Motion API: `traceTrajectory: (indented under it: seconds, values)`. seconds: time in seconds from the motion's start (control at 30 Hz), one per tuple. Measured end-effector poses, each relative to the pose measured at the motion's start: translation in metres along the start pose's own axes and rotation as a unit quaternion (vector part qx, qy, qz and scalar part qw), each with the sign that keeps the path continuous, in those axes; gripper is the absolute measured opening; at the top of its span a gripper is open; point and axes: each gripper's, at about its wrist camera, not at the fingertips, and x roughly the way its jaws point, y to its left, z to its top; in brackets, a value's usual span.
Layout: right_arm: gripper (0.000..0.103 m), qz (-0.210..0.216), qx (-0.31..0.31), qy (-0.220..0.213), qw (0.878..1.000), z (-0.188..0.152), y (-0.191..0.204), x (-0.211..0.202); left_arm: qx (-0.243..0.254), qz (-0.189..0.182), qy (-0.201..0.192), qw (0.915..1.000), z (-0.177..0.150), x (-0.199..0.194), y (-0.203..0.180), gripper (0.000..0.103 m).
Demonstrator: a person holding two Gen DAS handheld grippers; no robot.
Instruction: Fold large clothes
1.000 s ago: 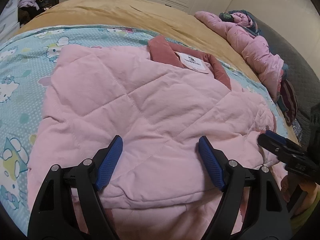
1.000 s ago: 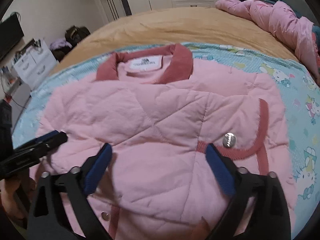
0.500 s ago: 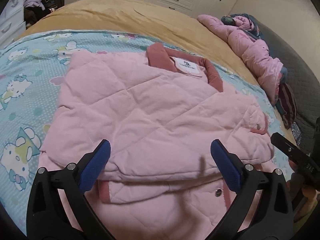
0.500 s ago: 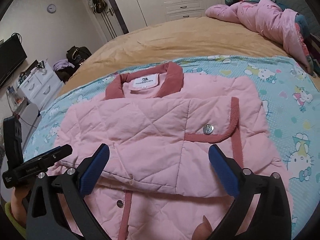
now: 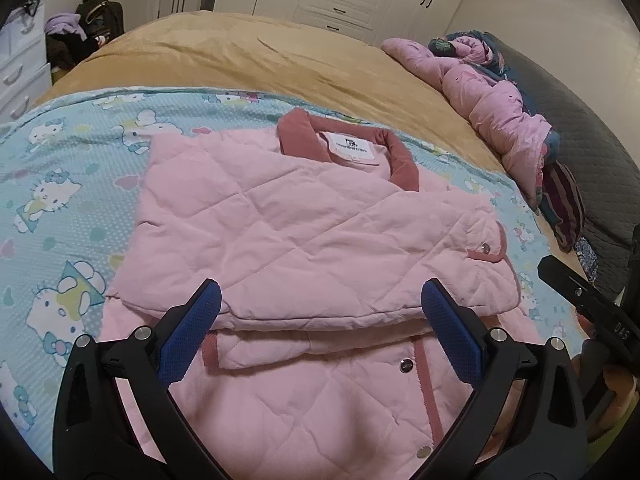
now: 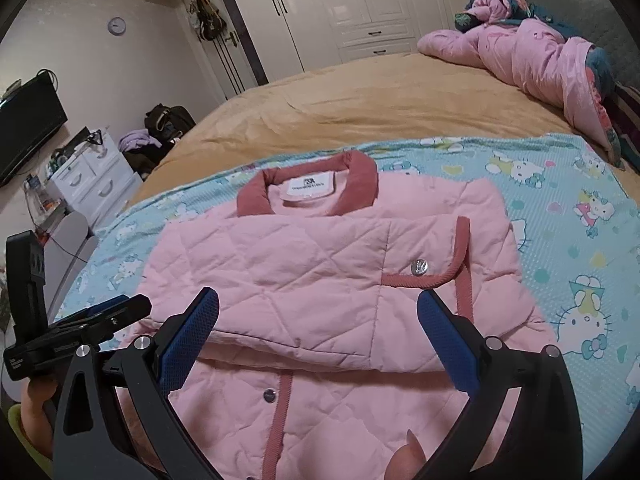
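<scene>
A pink quilted jacket [image 5: 304, 232] [image 6: 304, 264] with a dusty-red collar lies on the bed, collar away from me. Its sleeves are folded across the chest and their lower edge forms a ridge over the buttoned front. My left gripper [image 5: 320, 332] hangs open above the jacket's lower half, blue pads wide apart, nothing between them. My right gripper [image 6: 316, 340] is likewise open and empty over the same area. Each gripper shows at the edge of the other's view, held by a hand.
The jacket rests on a light-blue cartoon-cat sheet [image 5: 60, 200] [image 6: 568, 208] over a tan blanket [image 5: 248, 56]. A heap of pink bedding [image 6: 536, 56] lies by the grey headboard. White drawers [image 6: 92, 180], bags and a wardrobe stand beyond the bed.
Both grippers have lifted up and back from the jacket, with jaws wider than a second ago. The folded sleeve edge now lies flat below them, and more of the buttoned front shows.
</scene>
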Motion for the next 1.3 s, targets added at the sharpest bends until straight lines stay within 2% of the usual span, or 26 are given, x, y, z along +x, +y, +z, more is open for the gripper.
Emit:
traceTrajectory:
  seconds: [0.53, 1.3]
  values:
    - [0.099, 0.008, -0.014, -0.036, 0.999, 0.000, 0.018, -0.055, 0.038, 0.013, -0.032, 0.9987, -0.006, -0.054, -0.027, 0.094]
    - [0.099, 0.031, -0.034, -0.080, 0.996, -0.028, 0.034, -0.133, 0.074, 0.014, -0.074, 0.9944, -0.038, -0.115, -0.057, 0.094]
